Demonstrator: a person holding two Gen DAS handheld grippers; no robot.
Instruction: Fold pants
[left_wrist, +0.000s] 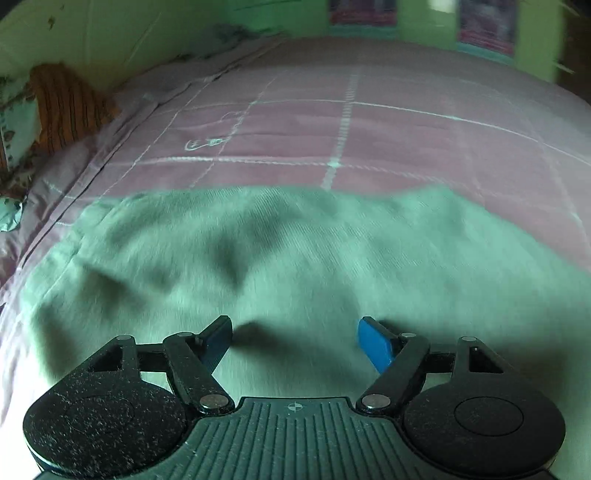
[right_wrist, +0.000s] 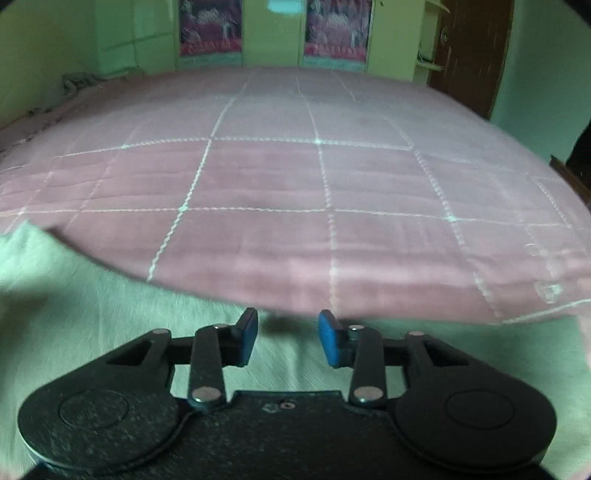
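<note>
The pale green pants lie spread and wrinkled on the pink checked bedspread. My left gripper is open and empty, just above the cloth, with its blue pads wide apart. In the right wrist view the pants fill the lower left and run under my right gripper, which is open and empty over the cloth near its far edge. The bedspread stretches beyond it.
An orange striped pillow and a floral cloth lie at the bed's left edge by the green wall. Two posters hang on the far wall. A brown door stands at the right.
</note>
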